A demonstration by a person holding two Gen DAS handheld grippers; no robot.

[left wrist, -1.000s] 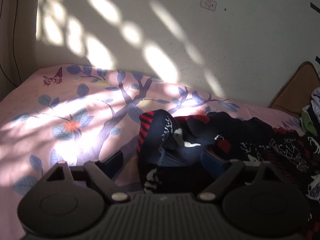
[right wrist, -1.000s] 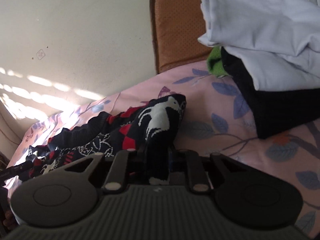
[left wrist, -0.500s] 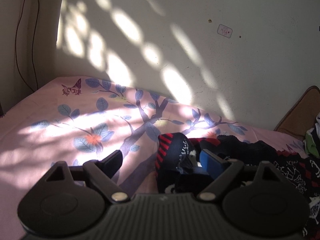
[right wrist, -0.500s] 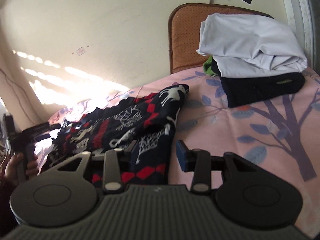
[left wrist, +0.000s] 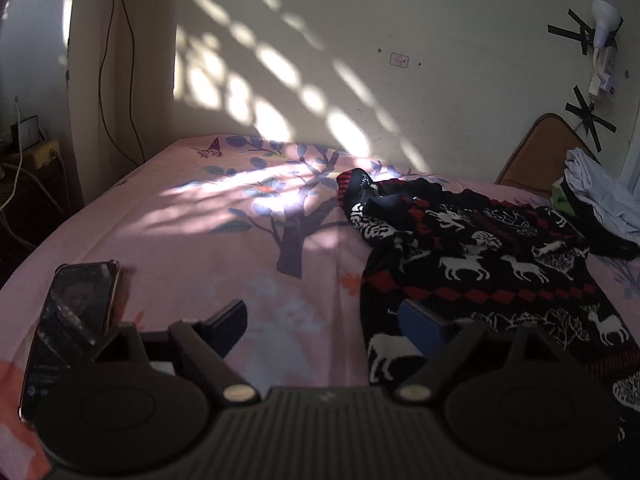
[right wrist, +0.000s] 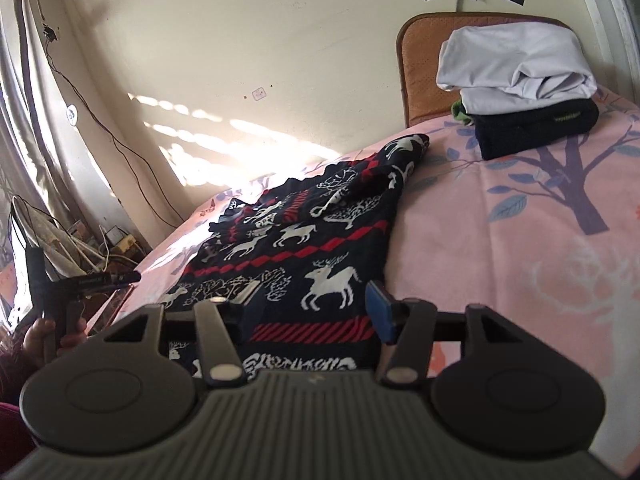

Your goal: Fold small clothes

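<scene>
A: Left wrist view: the left gripper [left wrist: 324, 320] hung low over the pink bedsheet [left wrist: 224, 240], its jaws spread wide and gripping nothing. One finger stood over bare sheet; the blue-padded one stood at the near edge of the dark sweater [left wrist: 488, 264].

B: And where did the sweater lie?

A: It lay spread out on the sheet, navy with white reindeer and red diamond bands, one cuffed sleeve bunched up toward the wall. A phone [left wrist: 72, 320] lay on the sheet at the near left edge, just beside the gripper body.

B: What did the right wrist view show?

A: The right gripper [right wrist: 316, 304] was released as well, jaws apart, with the sweater's [right wrist: 304, 248] hem showing between the fingers. Whether the pads touched the cloth could not be told. Nothing was pinched between them.

B: Anything else on the bed?

A: A stack of folded clothes [right wrist: 520, 80] sat in the far corner, white garments on top of a dark one, a bit of green showing behind, well apart from the sweater. An orange-brown cushion [right wrist: 420, 64] stood against the wall behind the stack. At the far left of that view, the left gripper [right wrist: 92, 280] was visible from the side, held in a hand [right wrist: 44, 336].
</scene>
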